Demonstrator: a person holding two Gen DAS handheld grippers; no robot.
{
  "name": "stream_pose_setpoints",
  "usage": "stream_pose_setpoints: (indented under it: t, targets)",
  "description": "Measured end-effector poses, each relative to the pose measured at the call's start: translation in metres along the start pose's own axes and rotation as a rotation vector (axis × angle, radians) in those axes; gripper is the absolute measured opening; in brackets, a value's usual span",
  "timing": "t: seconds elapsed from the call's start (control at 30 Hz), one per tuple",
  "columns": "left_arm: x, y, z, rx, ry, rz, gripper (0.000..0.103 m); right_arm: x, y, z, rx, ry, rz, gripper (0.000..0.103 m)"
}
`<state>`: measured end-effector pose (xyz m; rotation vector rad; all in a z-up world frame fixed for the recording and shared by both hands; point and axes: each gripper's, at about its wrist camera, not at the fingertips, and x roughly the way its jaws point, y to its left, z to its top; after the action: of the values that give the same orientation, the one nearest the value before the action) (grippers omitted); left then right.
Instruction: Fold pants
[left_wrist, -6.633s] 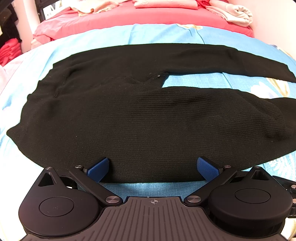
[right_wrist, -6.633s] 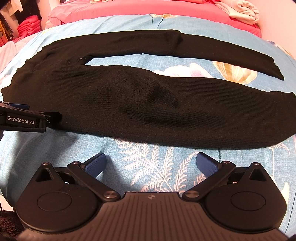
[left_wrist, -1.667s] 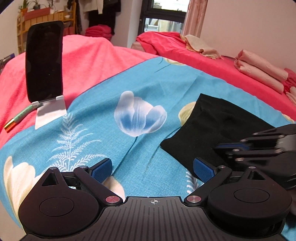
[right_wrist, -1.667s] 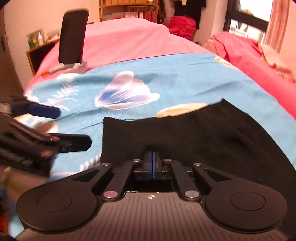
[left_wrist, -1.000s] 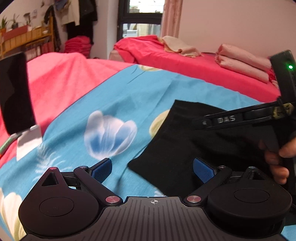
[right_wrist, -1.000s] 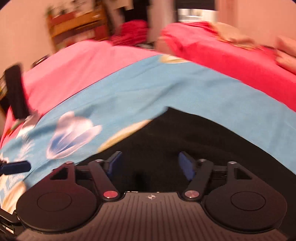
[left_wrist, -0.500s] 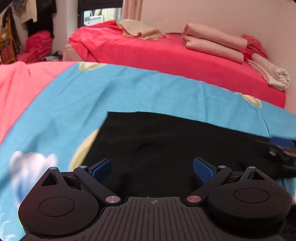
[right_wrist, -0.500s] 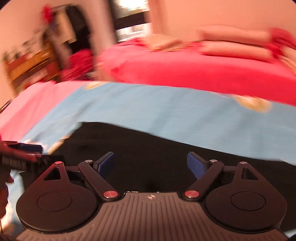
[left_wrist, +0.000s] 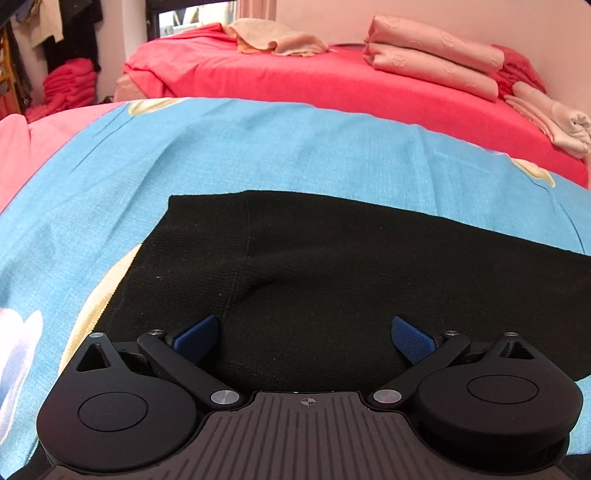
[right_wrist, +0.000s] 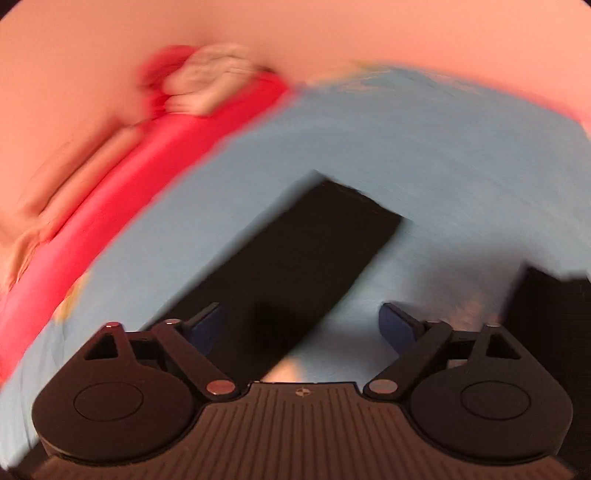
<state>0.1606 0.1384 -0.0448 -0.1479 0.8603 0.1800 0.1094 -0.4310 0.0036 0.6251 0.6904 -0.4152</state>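
The black knit pants (left_wrist: 332, 266) lie flat on the blue floral bedsheet (left_wrist: 258, 147). In the left wrist view their waistband end fills the near middle. My left gripper (left_wrist: 303, 338) is open and empty just above that end. In the blurred right wrist view a black pant leg (right_wrist: 306, 258) runs diagonally from near left to middle, and another black piece (right_wrist: 546, 306) shows at the right edge. My right gripper (right_wrist: 300, 326) is open and empty over the near part of the leg.
A red bed (left_wrist: 332, 81) stands behind with folded pink blankets (left_wrist: 436, 62) and a beige cloth (left_wrist: 277, 40) on it. A stack of red cloth (left_wrist: 70, 88) sits at far left. A pink cover (left_wrist: 22, 136) borders the sheet on the left.
The right gripper let go of the pants, opened, and is swinging fast to the right toward the leg ends. The left gripper turned from the bare sheet to above the waistband end, staying open.
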Motion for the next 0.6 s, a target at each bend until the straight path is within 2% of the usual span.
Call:
stream_pose_setpoints:
  t: [0.03,0.1,0.13,0.17,0.2,0.23,0.27,0.33,0.4,0.5,0.53,0.57,0.6]
  targets:
    - [0.0,-0.001,-0.001,0.004,-0.001,0.005,0.103,0.0,0.002,-0.005,-0.013,-0.043,0.036,0.097]
    - [0.0,-0.005,-0.003,0.017,-0.004,0.02,0.103,0.009,0.01,-0.001,-0.066,-0.037,0.024,0.089]
    - [-0.003,-0.008,-0.001,0.026,-0.005,0.03,0.103,0.012,0.012,0.0,-0.094,-0.057,0.018,0.069]
    - [-0.003,-0.011,-0.001,0.035,-0.006,0.04,0.103,0.016,0.012,0.0,-0.128,-0.074,0.02,0.031]
    - [-0.002,-0.013,0.001,0.042,-0.006,0.047,0.103,0.021,0.016,-0.003,-0.179,-0.082,-0.015,0.015]
    - [-0.002,-0.014,0.002,0.044,-0.006,0.05,0.103,0.023,0.018,-0.002,-0.227,-0.084,-0.027,0.011]
    - [-0.002,-0.013,0.003,0.042,-0.007,0.048,0.103,0.022,0.014,0.001,-0.24,-0.096,-0.011,0.01]
    - [-0.003,-0.009,0.003,0.035,-0.01,0.041,0.103,0.018,-0.003,0.014,-0.171,-0.164,-0.077,0.008]
    - [-0.002,-0.011,0.003,0.04,-0.011,0.049,0.103,0.021,-0.015,0.018,-0.112,-0.119,-0.066,0.008]
    - [-0.001,-0.014,0.003,0.047,-0.013,0.062,0.103,-0.002,-0.001,0.011,-0.153,-0.186,-0.064,0.018]
    - [-0.001,-0.014,0.003,0.047,-0.013,0.066,0.103,-0.013,0.005,0.005,-0.175,-0.218,-0.06,0.026]
    - [-0.001,-0.015,0.003,0.048,-0.013,0.068,0.103,-0.022,0.014,0.002,-0.203,-0.234,-0.039,0.053]
    - [-0.001,-0.015,0.003,0.048,-0.013,0.069,0.103,-0.023,0.024,-0.002,-0.228,-0.224,-0.006,0.067]
